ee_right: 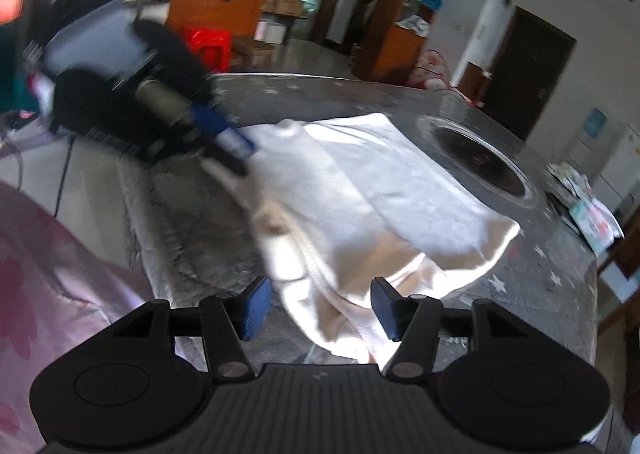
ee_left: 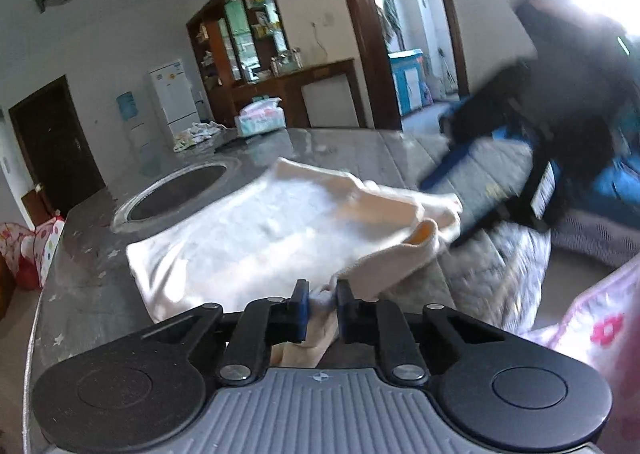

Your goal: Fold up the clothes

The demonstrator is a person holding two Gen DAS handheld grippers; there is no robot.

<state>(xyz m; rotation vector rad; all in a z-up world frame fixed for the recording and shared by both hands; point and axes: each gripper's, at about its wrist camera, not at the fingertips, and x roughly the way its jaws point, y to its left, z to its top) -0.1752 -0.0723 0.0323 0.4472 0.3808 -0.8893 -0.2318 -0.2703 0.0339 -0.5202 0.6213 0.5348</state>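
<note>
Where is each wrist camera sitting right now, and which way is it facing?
Left wrist: behind the left gripper, shut on the cream garment, facing across the table; right gripper blurred opposite.
Right wrist: behind the open right gripper, facing the garment; left gripper opposite.
Shared: garment, table, round inset.

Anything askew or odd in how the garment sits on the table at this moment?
Yes. The cream garment lies crooked, and its near part spills over the table edge. The left gripper is shut on a bunched bit of it, while the right gripper is open, gripping nothing. Both views are blurred.
</note>
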